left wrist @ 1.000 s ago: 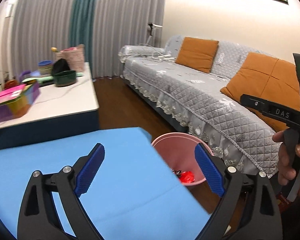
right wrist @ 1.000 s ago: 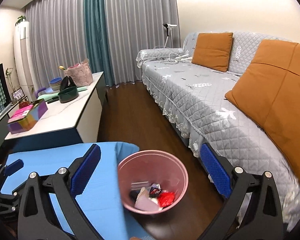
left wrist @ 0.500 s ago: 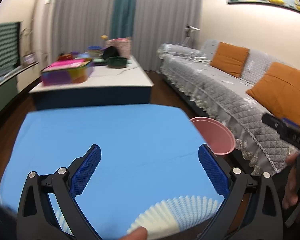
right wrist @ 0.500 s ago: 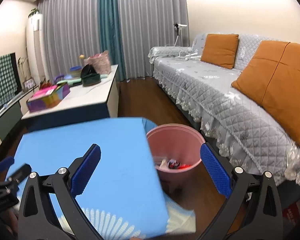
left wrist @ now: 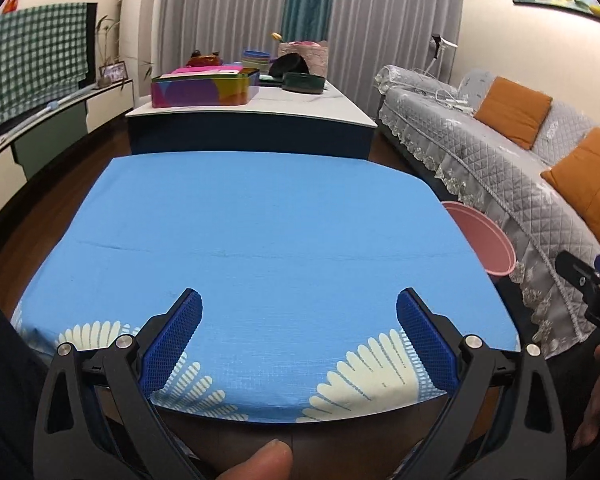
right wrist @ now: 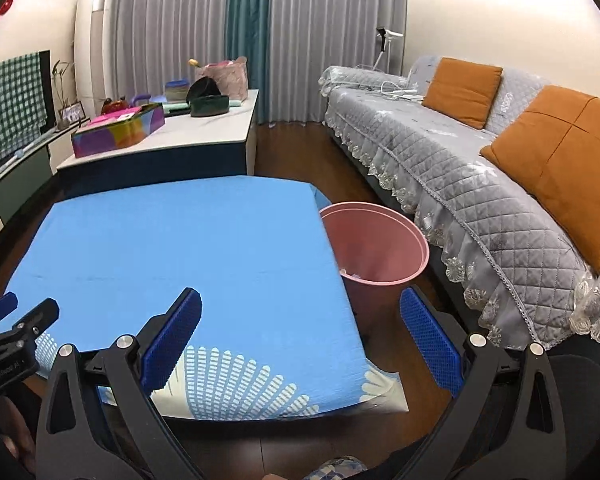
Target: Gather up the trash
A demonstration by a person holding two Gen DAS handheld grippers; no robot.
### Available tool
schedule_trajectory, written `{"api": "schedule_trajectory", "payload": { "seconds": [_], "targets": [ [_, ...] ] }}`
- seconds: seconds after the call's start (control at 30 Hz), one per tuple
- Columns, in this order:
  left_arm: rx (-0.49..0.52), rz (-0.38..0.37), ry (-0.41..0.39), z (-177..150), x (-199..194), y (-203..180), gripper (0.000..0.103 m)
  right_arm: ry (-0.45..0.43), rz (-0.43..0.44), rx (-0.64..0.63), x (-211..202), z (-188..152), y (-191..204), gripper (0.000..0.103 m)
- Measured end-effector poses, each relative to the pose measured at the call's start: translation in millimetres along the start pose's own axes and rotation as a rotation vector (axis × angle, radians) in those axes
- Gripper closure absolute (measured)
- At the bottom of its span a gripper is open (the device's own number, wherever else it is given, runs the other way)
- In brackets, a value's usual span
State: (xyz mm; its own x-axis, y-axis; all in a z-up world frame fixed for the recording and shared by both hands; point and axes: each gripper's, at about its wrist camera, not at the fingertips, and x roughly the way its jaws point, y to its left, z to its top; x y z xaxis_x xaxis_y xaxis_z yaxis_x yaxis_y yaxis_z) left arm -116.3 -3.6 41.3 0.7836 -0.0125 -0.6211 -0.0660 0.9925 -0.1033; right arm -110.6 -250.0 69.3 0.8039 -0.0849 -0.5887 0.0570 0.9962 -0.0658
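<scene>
Left wrist view first: we see our left gripper (left wrist: 298, 336) with its blue pads (left wrist: 172, 344) spread as wide as they go and nothing between them, hovering over the near edge of the blue tablecloth (left wrist: 260, 232). A fingertip (left wrist: 260, 460) shows at the bottom edge, and the other hand (left wrist: 598, 392) sits at the right edge of the frame, holding its tool. From the right wrist view, our right gripper (right wrist: 300, 338) is likewise wide open and empty, one pad over the cloth's near right corner and the other over the dark wooden floor (right wrist: 380, 320).

Just past that corner stands the pink bin (right wrist: 376, 240), tight against the table's right side, between it and the grey sofa (right wrist: 460, 176). A few scraps show low inside it. No trash lies on the cloth in either view, so we judge the collecting is done or nearly so.

What could go wrong: if we hunt for more, the covered table gives us nothing to close on, and pads dropped onto it could pinch and drag the cloth. A careless sweep of the right gripper could knock the bin, which stands close. Farther off, the white-topped table (left wrist: 260, 108) carries a colourful box (left wrist: 204, 88) and a dark green bowl (left wrist: 304, 82); these do not look like trash, and grabbing them would be a mistake.

Both hands point forward and tilted downward, side by side, level with each other.
</scene>
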Motion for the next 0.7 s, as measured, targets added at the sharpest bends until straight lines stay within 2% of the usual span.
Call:
{"api": "schedule_trajectory", "payload": {
  "seconds": [0.27, 0.7],
  "targets": [
    [0.010, 0.026, 0.005, -2.5, 1.1, -3.8, 0.008, 0.022, 0.000, -0.026, 7.3, -2.8, 7.4, 0.005],
    [0.019, 0.017, 0.030, -5.0, 6.3, -7.9, 0.008, 0.030, 0.001, -0.017, 7.2, -2.9, 11.1, 0.005]
  ]
}}
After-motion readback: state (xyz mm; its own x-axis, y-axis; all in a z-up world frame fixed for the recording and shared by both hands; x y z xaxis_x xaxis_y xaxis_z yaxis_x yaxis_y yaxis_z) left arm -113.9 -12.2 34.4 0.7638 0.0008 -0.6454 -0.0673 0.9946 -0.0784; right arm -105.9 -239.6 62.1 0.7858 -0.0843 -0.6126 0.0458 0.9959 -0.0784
